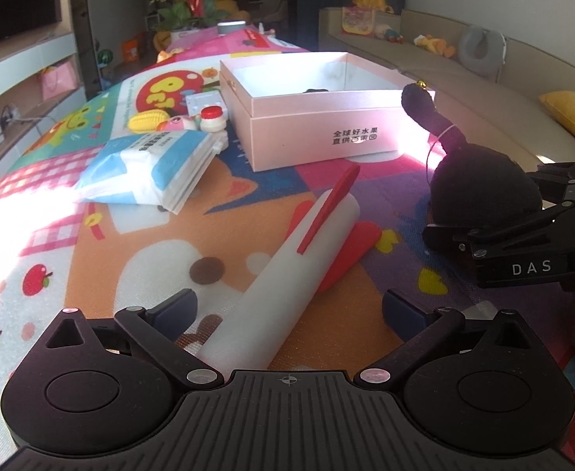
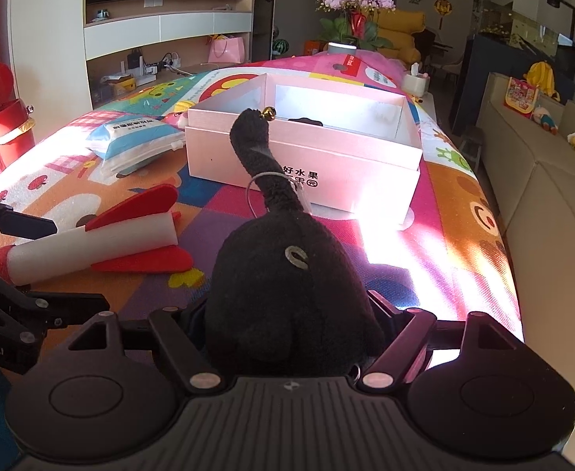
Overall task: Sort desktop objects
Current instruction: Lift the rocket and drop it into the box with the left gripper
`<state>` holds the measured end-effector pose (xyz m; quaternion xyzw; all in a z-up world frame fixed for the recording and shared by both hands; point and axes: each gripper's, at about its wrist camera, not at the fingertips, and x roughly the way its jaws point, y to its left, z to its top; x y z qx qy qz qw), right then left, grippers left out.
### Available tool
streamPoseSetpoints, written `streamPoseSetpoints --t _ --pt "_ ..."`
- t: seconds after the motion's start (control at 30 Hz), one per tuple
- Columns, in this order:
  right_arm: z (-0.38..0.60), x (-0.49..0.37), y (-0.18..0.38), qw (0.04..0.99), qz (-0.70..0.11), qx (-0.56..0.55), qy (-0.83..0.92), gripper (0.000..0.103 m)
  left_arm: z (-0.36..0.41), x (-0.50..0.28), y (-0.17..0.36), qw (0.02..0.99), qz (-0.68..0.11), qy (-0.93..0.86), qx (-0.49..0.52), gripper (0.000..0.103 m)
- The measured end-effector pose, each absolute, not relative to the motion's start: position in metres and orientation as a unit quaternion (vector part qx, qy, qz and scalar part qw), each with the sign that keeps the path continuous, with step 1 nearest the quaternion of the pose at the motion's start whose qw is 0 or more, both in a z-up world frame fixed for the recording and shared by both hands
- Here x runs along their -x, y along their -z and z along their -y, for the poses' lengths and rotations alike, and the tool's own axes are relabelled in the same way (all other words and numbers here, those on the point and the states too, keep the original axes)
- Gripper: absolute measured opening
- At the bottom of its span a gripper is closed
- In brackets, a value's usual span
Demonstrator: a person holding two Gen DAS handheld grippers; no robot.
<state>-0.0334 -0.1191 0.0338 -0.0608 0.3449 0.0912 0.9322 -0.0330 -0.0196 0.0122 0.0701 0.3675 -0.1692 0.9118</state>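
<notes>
While the right tongs [image 2: 287,337] clamp the black plush toy [image 2: 283,286] at its body, tail and small bell upright, the toy sits low over the worktop [image 2: 464,267], short of the pink box [image 2: 307,157]

Left tongs [image 1: 287,310]: spread open, one finger on either side of the white foam rocket [image 1: 283,274], red fins; nothing gripped; rocket lies flat on the patterned mat

Pink box: open, pale interior, one dark item inside, beyond both tongs

Beside the box: blue tissue pack [image 1: 150,165], toy corn [image 1: 146,119], small red-capped bottle [image 1: 212,117]

Step in hand, as judged: plush toy being carried to the box

Next move calls for: lift above the near wall, then release inside; left tongs need closing on the rocket
</notes>
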Motion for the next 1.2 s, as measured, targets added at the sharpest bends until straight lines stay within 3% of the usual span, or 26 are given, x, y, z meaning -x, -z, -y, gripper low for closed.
streamPoseSetpoints --t 0.1,0.2,0.4,0.6,0.67,0.9,1.2 --pt "0.123 0.032 -0.033 0.932 -0.349 0.048 -0.089 0.084 0.019 0.029 -0.014 0.913 -0.365 0.168 -0.069 0.080" --pt "0.124 0.032 -0.032 0.931 -0.351 0.045 -0.088 0.085 0.016 0.024 -0.016 0.912 -0.368 0.171 -0.059 0.067" --pt "0.122 0.033 -0.033 0.932 -0.348 0.052 -0.089 0.085 0.015 0.027 -0.019 0.910 -0.368 0.173 -0.077 0.048" --pt "0.118 0.040 -0.044 0.937 -0.327 0.071 -0.103 0.084 0.017 0.038 -0.023 0.907 -0.369 0.179 -0.093 0.040" --pt "0.118 0.042 -0.051 0.935 -0.329 0.072 -0.115 0.066 0.017 0.039 -0.025 0.907 -0.369 0.181 -0.092 0.038" --pt "0.128 0.049 -0.070 0.917 -0.366 0.049 -0.151 0.064 0.019 0.044 -0.039 0.910 -0.358 0.182 -0.102 0.034" --pt "0.150 0.080 -0.113 0.930 -0.322 0.026 -0.173 0.064 0.037 0.016 -0.108 0.930 -0.291 0.207 -0.092 0.032"
